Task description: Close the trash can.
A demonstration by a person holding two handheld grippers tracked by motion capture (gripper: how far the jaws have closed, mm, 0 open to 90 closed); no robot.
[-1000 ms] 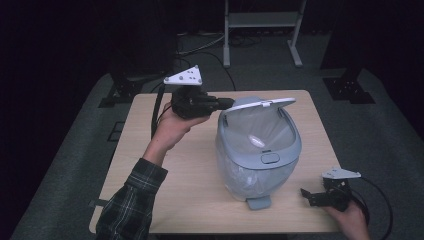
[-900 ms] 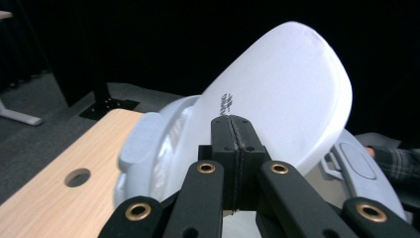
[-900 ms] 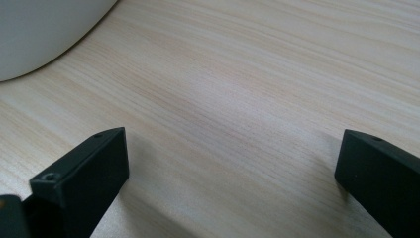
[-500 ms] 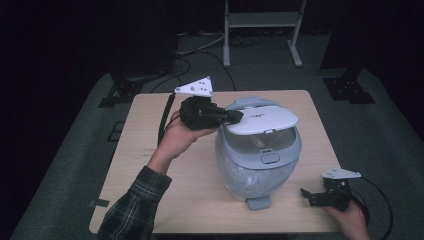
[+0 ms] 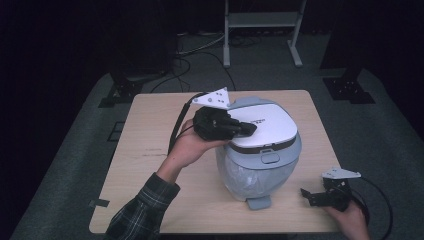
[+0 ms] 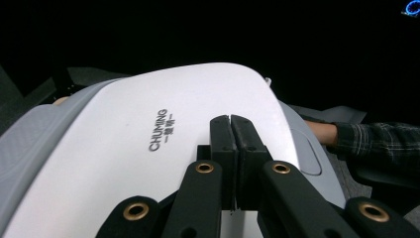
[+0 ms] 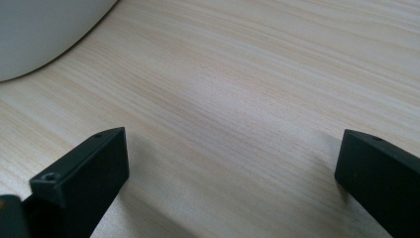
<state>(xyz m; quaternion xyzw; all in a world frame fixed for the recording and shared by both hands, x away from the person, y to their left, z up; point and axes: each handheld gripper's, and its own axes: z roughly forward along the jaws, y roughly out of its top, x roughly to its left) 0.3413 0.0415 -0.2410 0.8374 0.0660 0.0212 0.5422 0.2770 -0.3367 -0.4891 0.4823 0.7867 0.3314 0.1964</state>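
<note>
A pale wooden worktop [image 5: 150, 150] sits in the middle of the high view, with dark floor all around it. A round grey bin [image 5: 260, 170] stands on the worktop, a little right of the middle of the frame. It has a white lid [image 5: 267, 125] on top, and the lid lies down flat over the bin. A small grey pedal [image 5: 258, 202] sticks out at the bottom front of the bin, toward the lower edge of the frame.

The left gripper [image 5: 247, 129] is just left of the bin, held in the person's left hand [image 5: 190, 145]. Its tip rests on the left part of the lid. In the left gripper view, the fingers [image 6: 221, 144] are pressed tight together with nothing between them, and they lie on the white lid [image 6: 163, 134] beside the dark letters printed there. A checked sleeve [image 5: 145, 210] comes up from the lower left of the high view.

The right gripper [image 5: 312, 196] is in the lower right of the high view, well apart from the bin, held low by the right hand [image 5: 350, 217]. In the right gripper view its fingers [image 7: 84, 173] are spread wide, just over the bare wood of the worktop [image 7: 237, 99]. They hold nothing. A bit of the grey bin [image 7: 44, 29] shows in the upper left corner of that view.
</note>
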